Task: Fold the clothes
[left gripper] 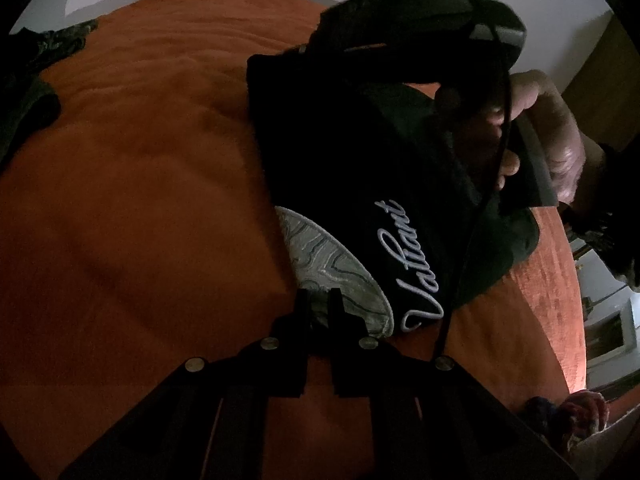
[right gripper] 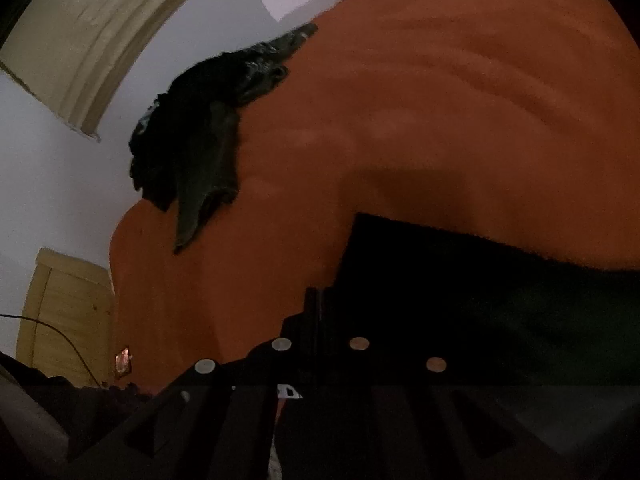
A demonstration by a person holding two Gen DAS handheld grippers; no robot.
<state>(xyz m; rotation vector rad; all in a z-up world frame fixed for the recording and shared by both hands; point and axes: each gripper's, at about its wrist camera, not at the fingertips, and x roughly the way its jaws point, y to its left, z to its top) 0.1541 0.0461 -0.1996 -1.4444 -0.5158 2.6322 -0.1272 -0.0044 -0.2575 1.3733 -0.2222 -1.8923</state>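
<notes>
A black T-shirt (left gripper: 340,132) with white "Valiant" script (left gripper: 404,264) and a grey marbled round print (left gripper: 332,264) hangs lifted over the orange bedspread (left gripper: 140,200). My left gripper (left gripper: 318,300) is shut on its lower edge, at the grey print. In the right wrist view the same shirt (right gripper: 480,292) is a dark sheet, with my right gripper (right gripper: 318,296) shut on its left edge. The left wrist view also shows the right tool's body (left gripper: 460,24) and the hand (left gripper: 548,136) holding it behind the shirt. That tool's fingertips are hidden there.
A heap of dark clothes (right gripper: 192,132) lies at the bed's far edge, also seen as dark clothes (left gripper: 32,80) at the left. A wooden door (right gripper: 64,320) and white wall stand beyond. A cable (left gripper: 476,216) hangs across the shirt. Colourful fabric (left gripper: 568,412) lies low right.
</notes>
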